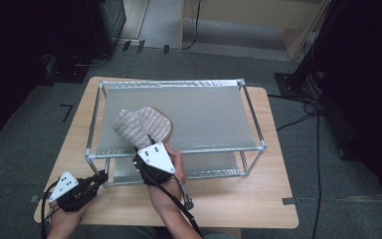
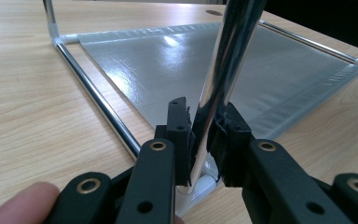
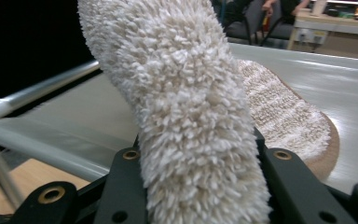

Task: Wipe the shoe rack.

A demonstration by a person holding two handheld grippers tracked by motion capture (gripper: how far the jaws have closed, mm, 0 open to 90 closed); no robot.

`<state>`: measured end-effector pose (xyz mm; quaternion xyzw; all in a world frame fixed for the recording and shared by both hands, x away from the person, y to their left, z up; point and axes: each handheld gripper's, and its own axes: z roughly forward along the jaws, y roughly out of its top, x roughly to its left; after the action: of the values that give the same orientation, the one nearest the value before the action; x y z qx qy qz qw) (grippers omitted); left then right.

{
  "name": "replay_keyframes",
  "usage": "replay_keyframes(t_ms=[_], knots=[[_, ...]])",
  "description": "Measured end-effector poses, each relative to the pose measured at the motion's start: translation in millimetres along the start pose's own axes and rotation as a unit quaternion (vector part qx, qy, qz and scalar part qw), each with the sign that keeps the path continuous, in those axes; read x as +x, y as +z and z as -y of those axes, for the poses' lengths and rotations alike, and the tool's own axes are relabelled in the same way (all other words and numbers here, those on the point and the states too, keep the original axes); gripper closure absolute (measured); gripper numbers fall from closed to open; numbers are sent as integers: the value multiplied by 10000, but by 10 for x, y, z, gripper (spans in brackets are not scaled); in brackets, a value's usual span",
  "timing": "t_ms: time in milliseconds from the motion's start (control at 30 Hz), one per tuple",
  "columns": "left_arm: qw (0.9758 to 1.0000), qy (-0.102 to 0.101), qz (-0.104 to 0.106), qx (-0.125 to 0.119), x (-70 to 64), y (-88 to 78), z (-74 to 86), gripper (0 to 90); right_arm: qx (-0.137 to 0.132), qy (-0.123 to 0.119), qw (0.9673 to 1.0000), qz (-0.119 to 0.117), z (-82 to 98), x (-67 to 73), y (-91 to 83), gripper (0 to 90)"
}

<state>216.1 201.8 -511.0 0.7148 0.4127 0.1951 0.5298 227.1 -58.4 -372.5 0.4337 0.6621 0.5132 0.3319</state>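
Note:
A two-shelf rack (image 1: 251,115) of chrome tubes and grey fabric stands on the wooden table. My left gripper (image 1: 101,177) is at its front left corner, shut on the upright leg tube (image 2: 228,56), which runs up between its jaws (image 2: 203,123). My right gripper (image 1: 139,150) is at the front edge of the top shelf, shut on a fluffy cream slipper (image 1: 127,127) that rises between its jaws (image 3: 198,140) as a thick pile (image 3: 182,93). A second slipper (image 1: 156,122) lies beside it on the top shelf, at the right (image 3: 284,112) in the right gripper view.
The top shelf (image 1: 209,117) is bare to the right of the slippers. The lower shelf (image 2: 270,70) lies flat on the table. Bare wooden table (image 1: 229,199) runs along the rack's front. Cables (image 1: 308,107) trail over the floor at the right.

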Motion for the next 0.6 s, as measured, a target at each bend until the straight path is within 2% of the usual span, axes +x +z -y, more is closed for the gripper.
replay_keyframes(t_ms=[133, 200, 267, 400, 433, 567, 600], knots=[[10000, 17, -14, -15, 0, 3, 4, 781, -3, -91, 9998, -157, -29, 246, 95, 661], [10000, 46, -46, -26, -6, 7, 7, 784, 4, -150, 9995, -274, -49, 336, 140, 660], [9999, 51, -112, -28, -11, 12, 5, 784, 20, -163, 9993, -337, -59, 363, 155, 658], [9997, 138, -206, 14, -42, 30, 0, 788, -26, -159, 9986, -494, -55, 278, 152, 658], [9997, 145, -219, 20, -45, 36, -3, 790, -10, -74, 9989, -463, -50, 159, 109, 658], [9997, 103, -229, 82, -52, 45, -14, 790, -116, -58, 9998, -169, 10, -123, 4, 658], [9996, 132, -236, 98, -50, 46, -16, 790, -116, -58, 9998, -169, 10, -123, 4, 658]])
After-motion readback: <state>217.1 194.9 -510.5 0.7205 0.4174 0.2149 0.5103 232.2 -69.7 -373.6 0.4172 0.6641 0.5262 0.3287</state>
